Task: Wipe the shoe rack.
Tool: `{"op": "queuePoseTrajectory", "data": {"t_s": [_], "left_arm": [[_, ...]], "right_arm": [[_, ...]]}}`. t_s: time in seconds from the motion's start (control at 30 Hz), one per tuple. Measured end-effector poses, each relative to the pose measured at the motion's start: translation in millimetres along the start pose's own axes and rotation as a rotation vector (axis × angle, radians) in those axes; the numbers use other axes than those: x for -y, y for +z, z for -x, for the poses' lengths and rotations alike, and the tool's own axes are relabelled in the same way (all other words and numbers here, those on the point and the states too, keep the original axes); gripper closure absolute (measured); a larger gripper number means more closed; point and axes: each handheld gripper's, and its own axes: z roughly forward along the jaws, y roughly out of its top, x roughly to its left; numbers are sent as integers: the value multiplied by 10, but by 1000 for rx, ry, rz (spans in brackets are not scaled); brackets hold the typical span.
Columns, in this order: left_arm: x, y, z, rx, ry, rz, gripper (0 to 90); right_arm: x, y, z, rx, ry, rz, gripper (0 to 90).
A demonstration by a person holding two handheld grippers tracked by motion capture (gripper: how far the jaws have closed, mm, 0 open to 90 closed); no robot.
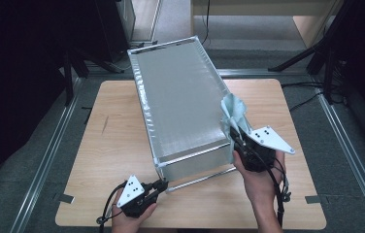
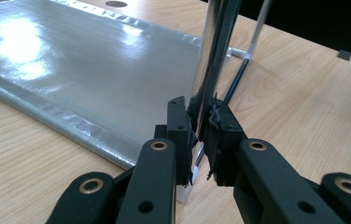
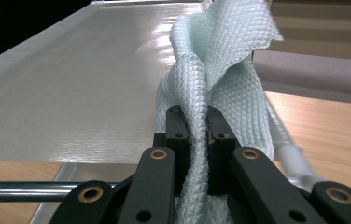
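Wiping box [image 1: 180, 104] corner: right hand-held gripper [image 1: 236, 138] clamped on soft, limp cloth [image 1: 233, 110]; left hand-held gripper [image 1: 160, 186] pinching the box's stiff near-corner post [image 2: 211, 70].

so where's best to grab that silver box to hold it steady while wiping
Take the box by the thin upright corner edge at its near left end, from the person's side, as the left tool does now. That edge is narrow enough to pinch and clear of the cloth in the right tool.

Wooden table [image 1: 112, 160]; silver box [image 1: 180, 104] resting on it.
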Motion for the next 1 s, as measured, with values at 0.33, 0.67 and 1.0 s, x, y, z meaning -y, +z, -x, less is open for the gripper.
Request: {"op": "queuePoseTrajectory", "data": {"t_s": [0.33,0.67,1.0], "left_arm": [[7,6,21,-27,-17,11,809],[6,9,0,-7,-22,9,806],[1,9,-2,-8,-22,6,806]], "right_arm": [[57,53,-452,-63,-35,9,826],[115,65,-1174,-283,-144,23,823],[201,-311,-405,-106,-85,115,821]]}}
